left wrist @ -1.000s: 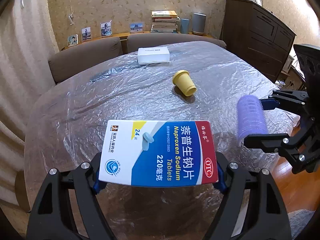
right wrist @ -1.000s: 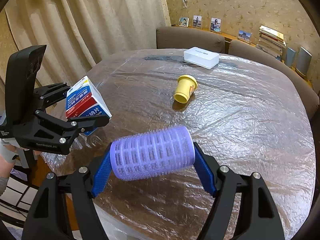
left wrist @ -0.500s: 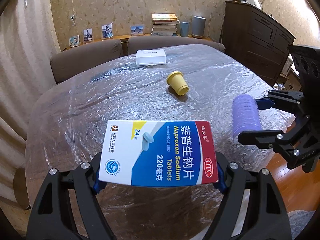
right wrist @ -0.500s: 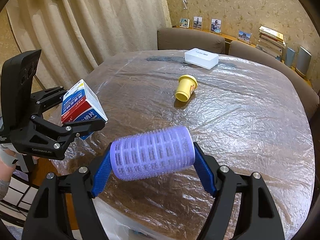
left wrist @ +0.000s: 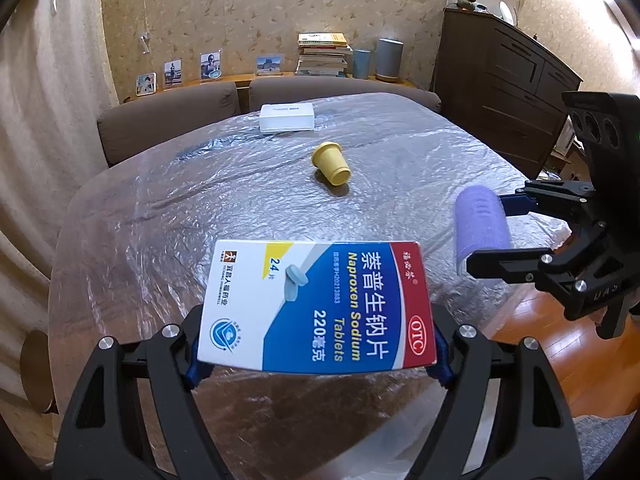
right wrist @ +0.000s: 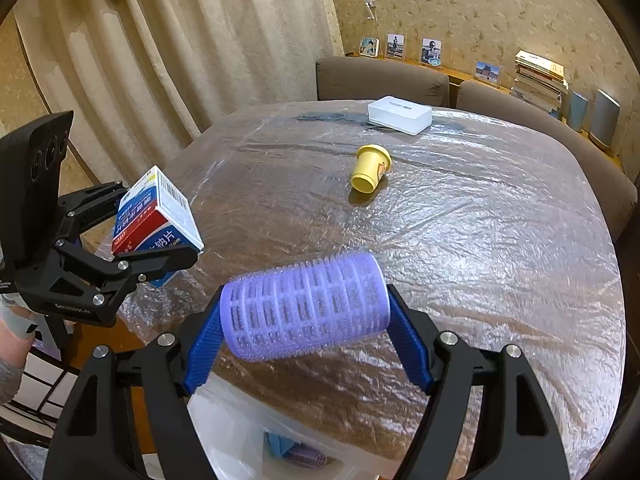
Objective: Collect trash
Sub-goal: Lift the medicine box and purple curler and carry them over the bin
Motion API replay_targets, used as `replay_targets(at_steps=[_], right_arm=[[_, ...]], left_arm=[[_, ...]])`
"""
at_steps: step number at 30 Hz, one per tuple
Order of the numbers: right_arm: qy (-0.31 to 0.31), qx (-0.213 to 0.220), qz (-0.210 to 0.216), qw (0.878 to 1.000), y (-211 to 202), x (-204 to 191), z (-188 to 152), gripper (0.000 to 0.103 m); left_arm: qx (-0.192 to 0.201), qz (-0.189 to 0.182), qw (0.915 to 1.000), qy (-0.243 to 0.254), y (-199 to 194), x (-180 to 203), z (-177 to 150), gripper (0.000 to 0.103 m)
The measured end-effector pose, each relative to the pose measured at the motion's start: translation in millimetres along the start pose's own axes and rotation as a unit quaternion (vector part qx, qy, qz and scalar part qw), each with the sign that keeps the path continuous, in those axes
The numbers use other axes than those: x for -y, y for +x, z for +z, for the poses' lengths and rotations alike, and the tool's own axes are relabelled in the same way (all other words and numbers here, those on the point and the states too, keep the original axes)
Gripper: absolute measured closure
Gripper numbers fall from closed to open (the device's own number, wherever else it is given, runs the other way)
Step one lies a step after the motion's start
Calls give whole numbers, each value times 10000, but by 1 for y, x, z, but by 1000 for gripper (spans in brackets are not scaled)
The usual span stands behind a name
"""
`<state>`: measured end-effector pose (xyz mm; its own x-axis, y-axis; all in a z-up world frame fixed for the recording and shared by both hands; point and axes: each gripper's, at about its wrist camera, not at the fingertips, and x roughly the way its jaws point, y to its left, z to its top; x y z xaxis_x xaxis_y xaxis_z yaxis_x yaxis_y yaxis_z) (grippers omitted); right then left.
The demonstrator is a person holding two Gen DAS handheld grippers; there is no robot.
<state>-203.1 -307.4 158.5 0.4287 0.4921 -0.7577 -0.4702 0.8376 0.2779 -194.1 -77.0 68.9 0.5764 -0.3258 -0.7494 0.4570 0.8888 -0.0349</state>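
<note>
the left gripper [left wrist: 316, 344] is clamped on a pill box [left wrist: 316, 304], its blue pads pressing the box's 2 short ends; the box is held flat and off the table [left wrist: 160, 208], over the near edge. in the right wrist view the same box [right wrist: 156, 220] sits tilted in the left gripper [right wrist: 160, 240] at the table's left edge.

the right gripper [right wrist: 306, 320] grips a purple hair roller [right wrist: 306, 312] end to end between its blue pads, the roller lying crosswise and lifted above the table's near edge. from the left wrist the roller [left wrist: 482, 228] shows at the right, held in the right gripper [left wrist: 516, 232] beyond the table's side.

a yellow cup [right wrist: 370, 168] lies tipped on its side near the middle of the plastic-covered table, well apart from both grippers. a white box [right wrist: 400, 114] rests at the far edge. below the right gripper a white bin [right wrist: 240, 432] shows, with something purple inside.
</note>
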Motion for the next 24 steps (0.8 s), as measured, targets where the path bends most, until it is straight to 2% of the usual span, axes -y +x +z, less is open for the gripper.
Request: replay_targets(at_steps=[10, 24], right_arm=[[14, -18, 20, 10000, -23, 0, -20, 29], [58, -255, 28, 9997, -48, -2, -61, 29]], left_arm=[[-63, -20, 10000, 49, -12, 15, -14, 22], [-230, -102, 9989, 395, -28, 56, -45, 22]])
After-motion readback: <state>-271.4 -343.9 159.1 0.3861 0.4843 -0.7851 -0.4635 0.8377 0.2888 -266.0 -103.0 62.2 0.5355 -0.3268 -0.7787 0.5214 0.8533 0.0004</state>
